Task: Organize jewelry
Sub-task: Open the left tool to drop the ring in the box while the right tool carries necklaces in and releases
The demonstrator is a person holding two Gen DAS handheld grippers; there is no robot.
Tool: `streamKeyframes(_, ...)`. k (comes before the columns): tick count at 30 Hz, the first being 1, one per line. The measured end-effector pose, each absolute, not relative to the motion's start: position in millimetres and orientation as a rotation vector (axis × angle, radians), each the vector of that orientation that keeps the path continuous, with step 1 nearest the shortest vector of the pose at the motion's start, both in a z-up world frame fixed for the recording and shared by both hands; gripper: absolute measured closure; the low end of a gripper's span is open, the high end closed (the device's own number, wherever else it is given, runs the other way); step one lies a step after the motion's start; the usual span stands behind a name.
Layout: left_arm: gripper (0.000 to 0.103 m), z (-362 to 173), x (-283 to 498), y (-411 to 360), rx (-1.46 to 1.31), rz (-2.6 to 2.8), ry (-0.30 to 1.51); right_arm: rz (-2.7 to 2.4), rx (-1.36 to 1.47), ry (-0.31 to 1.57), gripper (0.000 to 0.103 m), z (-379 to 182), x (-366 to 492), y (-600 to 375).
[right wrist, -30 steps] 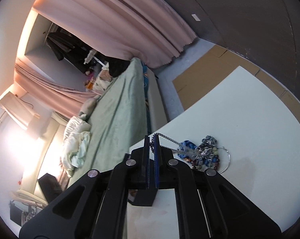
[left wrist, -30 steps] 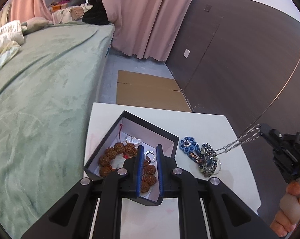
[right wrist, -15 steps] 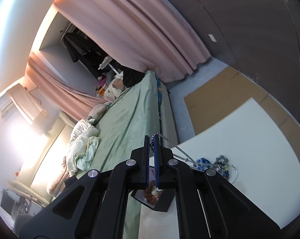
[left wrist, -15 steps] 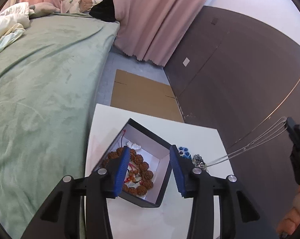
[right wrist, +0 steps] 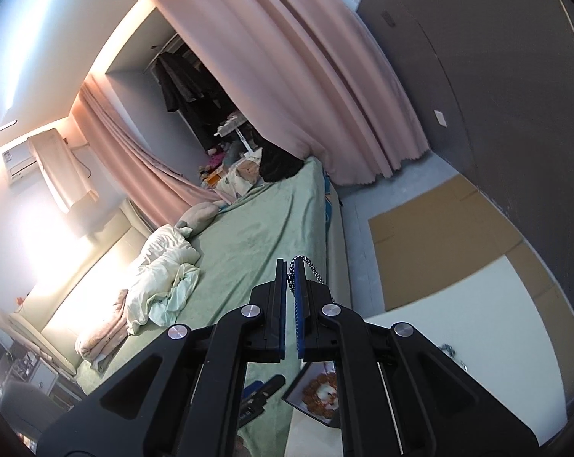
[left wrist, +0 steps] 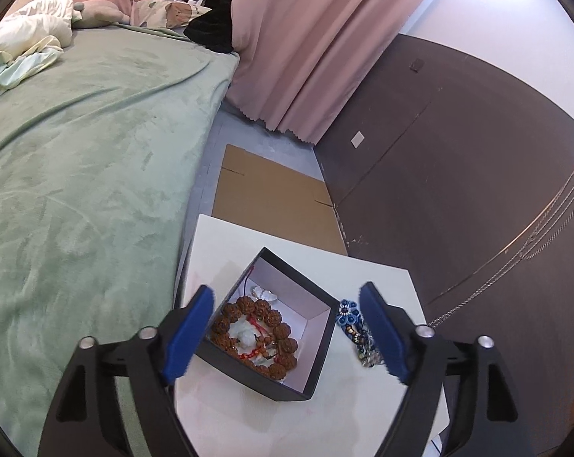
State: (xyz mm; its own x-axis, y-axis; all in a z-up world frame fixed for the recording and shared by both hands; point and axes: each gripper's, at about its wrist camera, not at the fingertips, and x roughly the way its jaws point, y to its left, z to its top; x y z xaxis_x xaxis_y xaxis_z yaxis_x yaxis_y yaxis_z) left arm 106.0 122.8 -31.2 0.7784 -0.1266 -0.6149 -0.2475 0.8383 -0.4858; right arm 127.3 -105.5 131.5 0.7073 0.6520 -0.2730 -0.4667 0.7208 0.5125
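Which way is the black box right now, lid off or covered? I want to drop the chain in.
Lid off. The black box shows its pale inside, with a brown bead bracelet lying in it; no lid is in view.

No text, label, brand, number or sign can be read in either view; the small pale plate on the dark wall panel [left wrist: 358,139] shows no marking, and the items heaped at the far end of the bed [left wrist: 96,160] are too small and blurred to make out any print
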Motion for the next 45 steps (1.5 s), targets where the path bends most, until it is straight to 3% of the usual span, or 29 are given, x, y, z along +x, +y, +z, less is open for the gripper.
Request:
streamKeyframes(5, 0.009, -28, 101, 131, -0.612, 0.081, 0.665, 0.672, 0.401, 0.444, 0.098, 148, 122, -85)
streamKeyframes(22, 0.009, -30, 100, 149, -0.678, 0.103, 0.673, 0.701, 0.344, 0.478, 0.098, 142, 132, -40)
streamKeyframes(45, 0.009, -43, 110, 135, -0.598, 0.175, 0.722, 0.729, 0.355, 0.784, 0.097, 3, 195, -25)
